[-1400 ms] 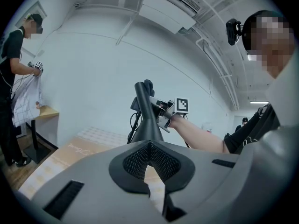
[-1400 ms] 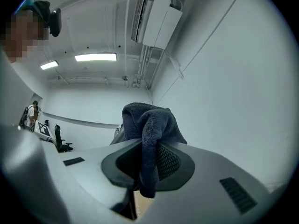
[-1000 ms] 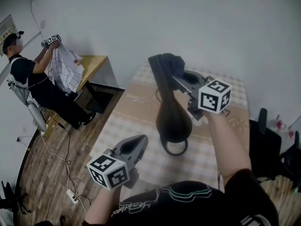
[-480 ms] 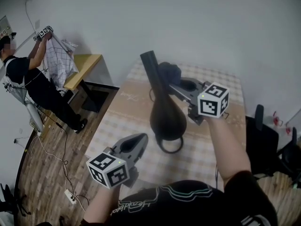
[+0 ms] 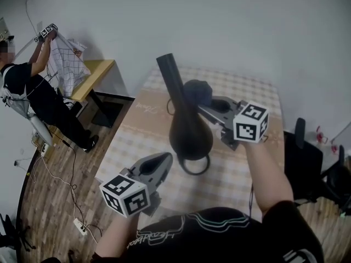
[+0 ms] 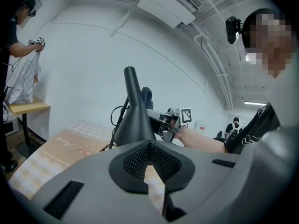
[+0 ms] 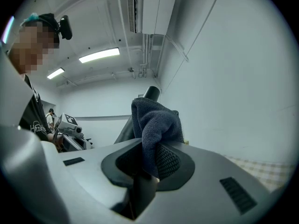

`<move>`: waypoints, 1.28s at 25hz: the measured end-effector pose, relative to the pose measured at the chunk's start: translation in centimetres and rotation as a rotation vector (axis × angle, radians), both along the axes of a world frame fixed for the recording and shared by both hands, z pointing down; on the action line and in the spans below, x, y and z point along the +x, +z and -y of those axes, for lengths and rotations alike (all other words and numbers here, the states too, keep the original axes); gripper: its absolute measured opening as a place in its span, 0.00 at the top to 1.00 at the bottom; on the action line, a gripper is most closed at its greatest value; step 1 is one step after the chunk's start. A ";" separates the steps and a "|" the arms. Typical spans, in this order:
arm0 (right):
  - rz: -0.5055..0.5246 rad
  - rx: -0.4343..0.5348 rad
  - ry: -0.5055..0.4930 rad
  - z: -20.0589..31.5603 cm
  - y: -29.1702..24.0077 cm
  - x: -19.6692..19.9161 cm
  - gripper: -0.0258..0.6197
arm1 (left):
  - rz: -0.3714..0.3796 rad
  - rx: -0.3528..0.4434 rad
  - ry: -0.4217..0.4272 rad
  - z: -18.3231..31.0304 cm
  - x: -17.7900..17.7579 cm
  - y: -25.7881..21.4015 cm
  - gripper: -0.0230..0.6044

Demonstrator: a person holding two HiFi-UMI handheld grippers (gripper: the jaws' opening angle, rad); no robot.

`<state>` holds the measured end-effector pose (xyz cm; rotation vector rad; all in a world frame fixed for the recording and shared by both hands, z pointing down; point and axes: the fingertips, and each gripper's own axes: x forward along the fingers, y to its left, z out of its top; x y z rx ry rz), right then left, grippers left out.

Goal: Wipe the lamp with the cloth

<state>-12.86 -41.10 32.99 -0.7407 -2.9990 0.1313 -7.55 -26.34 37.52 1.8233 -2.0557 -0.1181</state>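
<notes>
The left gripper (image 5: 162, 160) hovers low in front of the lamp (image 5: 189, 133), its jaws together with nothing held; the black lamp stands on the checked tabletop (image 5: 252, 100); the right gripper (image 5: 205, 103) is clamped on the dark cloth (image 5: 197, 89), which sits just beside the lamp's neck.

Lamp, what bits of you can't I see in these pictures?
Left gripper view: the bottom of the lamp is hidden by the left claw.
Right gripper view: the cloth in the right claw covers most of the lamp.
Head view: cloth and lamp overlap, so touching is unclear.
</notes>
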 end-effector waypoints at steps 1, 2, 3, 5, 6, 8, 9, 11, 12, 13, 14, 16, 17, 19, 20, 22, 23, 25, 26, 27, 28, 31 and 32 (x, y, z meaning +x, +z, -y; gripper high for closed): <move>-0.003 -0.002 0.000 0.0 0.1 0.0 0.87 | -0.003 -0.001 0.001 -0.1 -0.2 -0.1 0.96; -0.008 -0.004 0.000 0.0 0.2 0.1 0.87 | -0.006 -0.001 0.002 -0.2 -0.4 -0.2 0.96; -0.015 -0.006 0.001 0.1 0.4 0.1 0.87 | -0.009 -0.002 0.004 -0.2 -0.6 -0.3 0.97; -0.032 -0.002 0.005 0.3 1.1 0.5 0.87 | -0.016 -0.003 0.006 -0.2 -0.6 -0.3 0.96; -0.041 0.002 0.007 0.4 1.5 0.7 0.87 | -0.018 -0.003 0.008 -0.1 -0.6 -0.2 0.96; -0.058 0.003 0.013 0.6 2.2 1.1 0.87 | -0.022 -0.002 0.013 0.1 -0.5 -0.3 0.96; -0.064 -0.001 0.016 0.7 2.5 1.3 0.87 | -0.024 -0.001 0.015 0.1 -0.5 -0.4 0.96; -0.075 -0.007 0.021 0.8 3.3 2.0 0.87 | -0.028 0.001 0.019 0.2 -0.2 -0.3 0.96; -0.081 -0.008 0.023 0.8 3.8 2.6 0.87 | -0.031 0.001 0.020 0.2 0.1 0.0 0.96; -0.085 -0.010 0.025 0.8 4.4 3.2 0.87 | -0.034 0.001 0.021 0.2 0.5 0.3 0.96; -0.089 -0.013 0.027 0.9 5.0 3.8 0.87 | -0.037 0.001 0.023 0.2 0.8 0.7 0.96; -0.095 -0.023 0.032 0.9 5.9 4.8 0.87 | -0.042 -0.001 0.025 0.3 1.2 1.2 0.96; -0.099 -0.029 0.036 0.9 6.3 5.1 0.87 | -0.045 -0.001 0.026 0.3 1.2 1.4 0.96; -0.105 -0.038 0.046 0.9 6.8 5.8 0.87 | -0.055 -0.001 0.029 0.3 1.3 1.7 0.96; -0.109 -0.040 0.052 0.9 7.1 6.1 0.87 | -0.060 0.000 0.032 0.3 1.3 1.9 0.96; -0.120 -0.040 0.063 0.8 7.8 6.8 0.87 | -0.069 -0.001 0.038 0.3 1.4 2.3 0.96; -0.127 -0.039 0.068 0.9 8.1 7.2 0.87 | -0.072 -0.002 0.042 0.3 1.4 2.5 0.96; -0.144 -0.040 0.088 1.0 8.7 8.3 0.87 | -0.078 -0.002 0.054 0.5 1.6 2.9 0.96; -0.154 -0.041 0.104 1.1 9.0 8.9 0.87 | -0.080 -0.001 0.061 0.5 1.8 3.1 0.96; -0.164 -0.038 0.123 1.1 9.3 9.5 0.87 | -0.084 0.000 0.068 0.5 1.9 3.2 0.96; -0.174 -0.032 0.143 1.0 9.6 10.1 0.87 | -0.087 0.002 0.074 0.3 2.1 3.3 0.96; -0.194 -0.012 0.192 -0.2 10.3 11.9 0.87 | -0.093 0.012 0.085 -0.9 2.7 3.3 0.96; -0.197 -0.008 0.212 -0.7 10.2 12.7 0.87 | -0.095 0.017 0.090 -1.3 3.0 3.2 0.96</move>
